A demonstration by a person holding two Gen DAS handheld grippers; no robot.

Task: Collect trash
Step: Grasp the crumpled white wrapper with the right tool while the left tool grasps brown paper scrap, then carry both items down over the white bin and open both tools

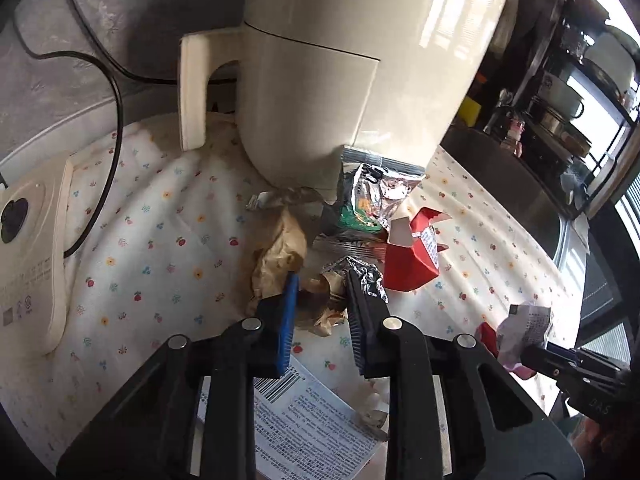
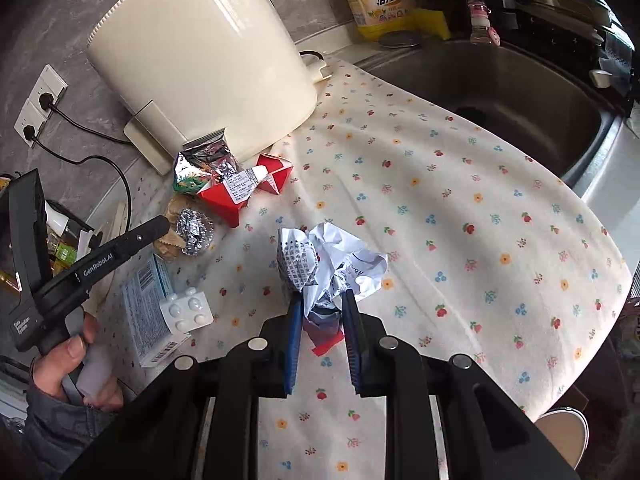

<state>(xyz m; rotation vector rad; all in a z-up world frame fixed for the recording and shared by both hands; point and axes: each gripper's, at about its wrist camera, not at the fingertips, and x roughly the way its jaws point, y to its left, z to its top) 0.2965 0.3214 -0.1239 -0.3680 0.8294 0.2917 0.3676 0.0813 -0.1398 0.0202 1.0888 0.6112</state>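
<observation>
Black grippers, blue ribbed fingers, silver pivot bolts.

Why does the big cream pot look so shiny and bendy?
Left wrist view: window glare streaks the tall cream appliance, and the fisheye lens curves it. Right wrist view: sunlight brightens the flowered cloth, while the steel sink lies in shadow.

Ahead of the jaws, a flower-print cloth covers the counter, lit by slanting daylight. Beyond and right of them sits a steel sink; to their left, a grey marbled wall carries white sockets with black plugs.
</observation>
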